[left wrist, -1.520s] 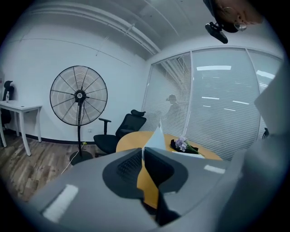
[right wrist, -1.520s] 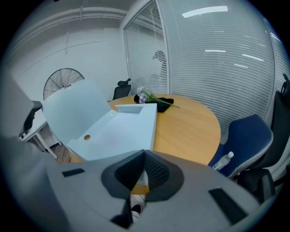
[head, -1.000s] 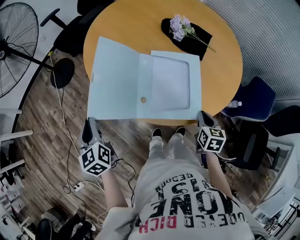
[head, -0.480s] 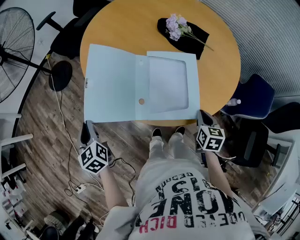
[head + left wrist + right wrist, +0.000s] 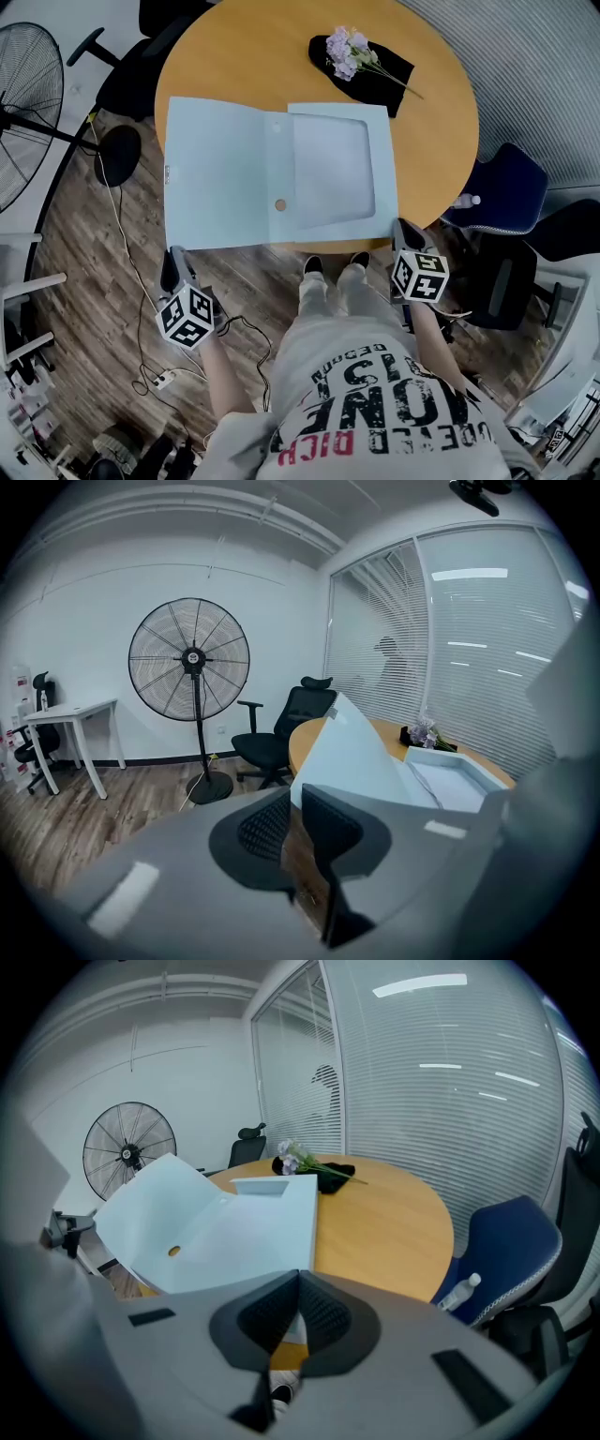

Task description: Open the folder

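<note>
The pale blue folder (image 5: 225, 178) lies open on the round wooden table (image 5: 272, 56). Its cover is swung out to the left past the table's edge, and its box half (image 5: 336, 169) lies flat on the right. My left gripper (image 5: 174, 255) hangs over the floor just below the cover's near left corner, touching nothing. In the left gripper view its jaws (image 5: 295, 797) stand a narrow slit apart with nothing between them, and the cover (image 5: 349, 754) rises beyond. My right gripper (image 5: 405, 229) is at the table's near right edge, beside the folder's corner, shut and empty (image 5: 298, 1279).
A bunch of purple flowers on a black cloth (image 5: 361, 58) lies at the table's far side. A standing fan (image 5: 28, 89) and its base (image 5: 117, 155) are left, with cables and a power strip (image 5: 157, 377) on the floor. A blue chair (image 5: 502, 192) with a bottle (image 5: 466, 201) stands right.
My left gripper has sunk a little and drawn away from the folder's cover, which has settled further open. The right gripper has not moved.
</note>
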### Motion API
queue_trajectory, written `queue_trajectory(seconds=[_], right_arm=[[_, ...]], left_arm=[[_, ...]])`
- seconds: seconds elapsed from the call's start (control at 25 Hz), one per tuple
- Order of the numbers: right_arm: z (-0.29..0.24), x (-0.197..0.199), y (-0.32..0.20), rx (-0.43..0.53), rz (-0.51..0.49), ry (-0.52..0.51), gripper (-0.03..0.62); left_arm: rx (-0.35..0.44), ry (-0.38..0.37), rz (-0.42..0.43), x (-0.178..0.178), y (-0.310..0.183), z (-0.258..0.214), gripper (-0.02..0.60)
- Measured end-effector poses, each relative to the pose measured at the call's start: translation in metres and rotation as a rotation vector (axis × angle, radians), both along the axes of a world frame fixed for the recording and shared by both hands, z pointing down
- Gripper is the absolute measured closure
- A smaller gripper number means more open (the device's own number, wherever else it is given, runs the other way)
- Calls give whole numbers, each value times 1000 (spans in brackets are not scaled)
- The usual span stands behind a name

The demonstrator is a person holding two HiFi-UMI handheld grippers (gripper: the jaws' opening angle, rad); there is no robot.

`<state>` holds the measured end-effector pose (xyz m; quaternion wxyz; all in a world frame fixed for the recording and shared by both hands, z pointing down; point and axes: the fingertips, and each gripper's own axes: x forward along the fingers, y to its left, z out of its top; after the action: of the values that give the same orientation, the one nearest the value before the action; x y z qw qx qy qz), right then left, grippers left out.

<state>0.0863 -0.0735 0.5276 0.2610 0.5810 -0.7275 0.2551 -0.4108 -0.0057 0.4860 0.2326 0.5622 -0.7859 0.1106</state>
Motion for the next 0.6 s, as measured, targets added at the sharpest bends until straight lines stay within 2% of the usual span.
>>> queue_trajectory(seconds=[0.6], right_arm=[[-2,1,-2,-4,3,5,582]], left_arm=[[2,7,6,2,3,-3,531]])
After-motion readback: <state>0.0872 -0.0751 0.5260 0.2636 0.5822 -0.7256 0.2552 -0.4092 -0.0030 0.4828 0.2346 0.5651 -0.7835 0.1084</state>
